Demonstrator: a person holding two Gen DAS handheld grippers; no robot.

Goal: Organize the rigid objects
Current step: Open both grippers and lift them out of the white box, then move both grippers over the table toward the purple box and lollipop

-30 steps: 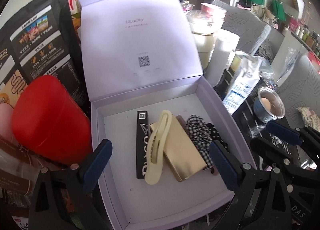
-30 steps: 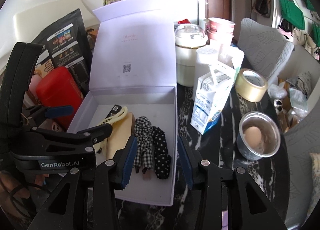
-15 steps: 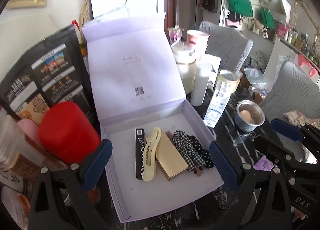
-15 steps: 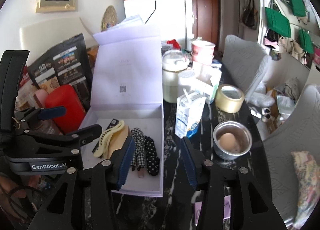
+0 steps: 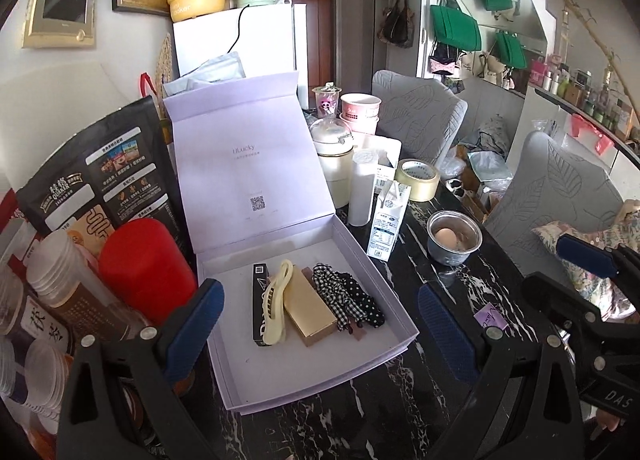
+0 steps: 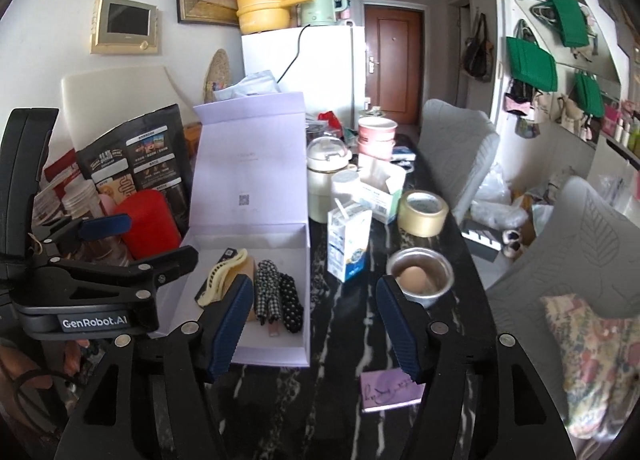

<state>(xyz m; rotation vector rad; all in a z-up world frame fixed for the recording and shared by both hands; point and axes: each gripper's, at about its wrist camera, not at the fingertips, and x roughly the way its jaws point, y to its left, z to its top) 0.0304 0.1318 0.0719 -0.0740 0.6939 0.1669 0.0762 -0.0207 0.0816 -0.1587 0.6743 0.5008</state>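
We see the lavender box [image 5: 384,280] open on the black marble table [image 5: 452,324], lid [image 5: 248,164] standing upright at the far side. Inside, lined up left to right: a black slim box [image 5: 258,296], a cream hair claw [image 5: 276,304] lying partly over it and over the gold box [image 5: 310,312], then a checked scrunchie [image 5: 336,296] and a black dotted scrunchie [image 5: 366,302] touching each other, with a small pinkish piece [image 5: 356,332] poking out under them. The near part of the box floor is bare. Our left gripper [image 5: 320,324] hangs above the near edge of the box, fingers spread wide, nothing between them. Our right gripper [image 6: 316,324] sits just right of the box over the table, fingers apart too, holding nothing; its left pad [image 6: 232,320] overlaps the box's right side in the right wrist view. Left of the box: a red container [image 5: 140,264] just beside the wall, a black printed pouch [image 5: 96,180] behind it, stacked clear cups [image 5: 52,272] nearer us. Right of the box: a milk carton [image 5: 388,220] upright, a white cylinder [image 5: 362,188] and a cream lidded jar [image 5: 334,156] behind it, a tape roll [image 5: 418,180], and a metal cup [image 5: 454,240] with an egg [image 5: 445,237] in it. A purple note [image 6: 390,390] lies flat on the table near the right gripper. Grey chairs [image 5: 424,116] stand along the table's right side.
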